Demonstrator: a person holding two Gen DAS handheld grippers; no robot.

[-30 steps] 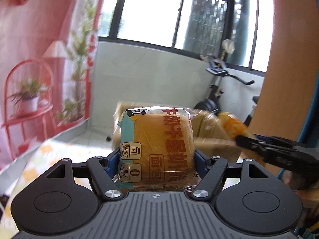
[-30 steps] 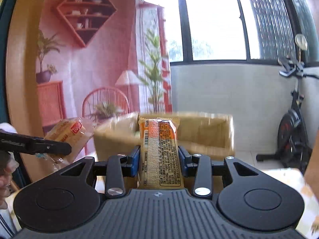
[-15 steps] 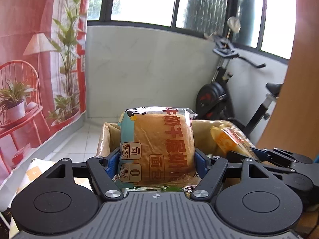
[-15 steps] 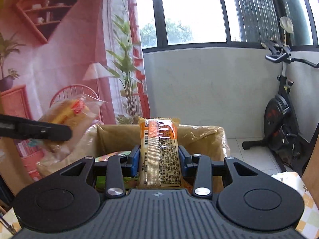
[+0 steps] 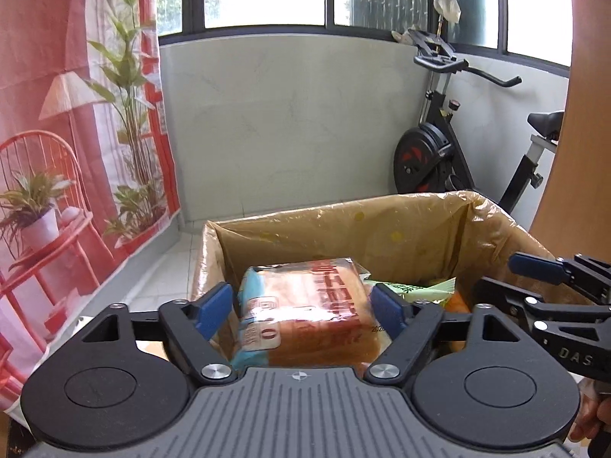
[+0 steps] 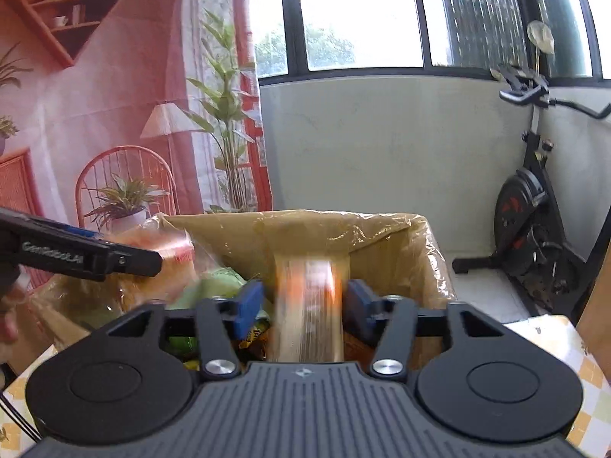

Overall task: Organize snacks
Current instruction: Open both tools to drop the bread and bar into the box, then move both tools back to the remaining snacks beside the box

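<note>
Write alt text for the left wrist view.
The left gripper, jaws just opened, hangs over a plastic-lined cardboard box, with a wrapped bread loaf loose between its blue pads. The right gripper enters from the right; an exercise bike stands behind.

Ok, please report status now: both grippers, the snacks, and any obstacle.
Left gripper open, bread pack dropping free. Right gripper open, orange snack bar falling. Both over lined cardboard box. Nothing in the way.

Orange snack packet (image 6: 307,305) smeared by motion blur; we cannot read its print. Bread pack (image 5: 305,324) lower end hidden behind left gripper body. Box (image 5: 382,229) floor buried under snacks. Exercise bike (image 6: 534,221) cut by right picture edge.
</note>
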